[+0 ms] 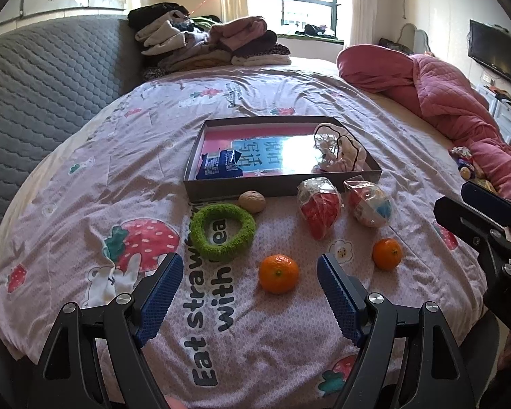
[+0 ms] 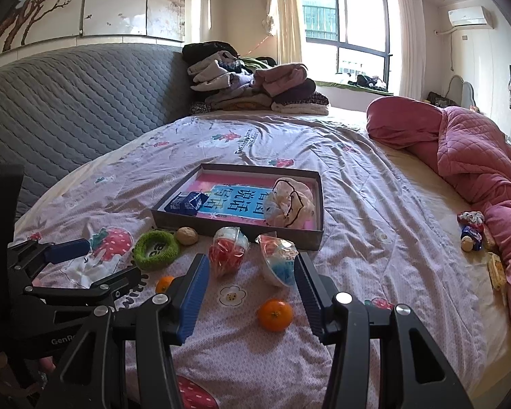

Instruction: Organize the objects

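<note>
Both the left gripper [image 1: 250, 269] and right gripper [image 2: 252, 271] hover with jaws wide apart and empty above the bed [image 1: 85, 170], where two tangerines [image 1: 278, 273], two wrapped balls [image 1: 319, 206], a green ring [image 1: 223, 226] and a walnut [image 1: 252, 201] lie just near of the shallow box [image 1: 282, 184].

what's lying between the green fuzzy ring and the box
A walnut lies between the green ring and the box, seen in both wrist views.

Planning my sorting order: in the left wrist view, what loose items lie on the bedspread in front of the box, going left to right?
green ring → walnut → near tangerine → red packet → blue-and-red packet → far tangerine
</note>
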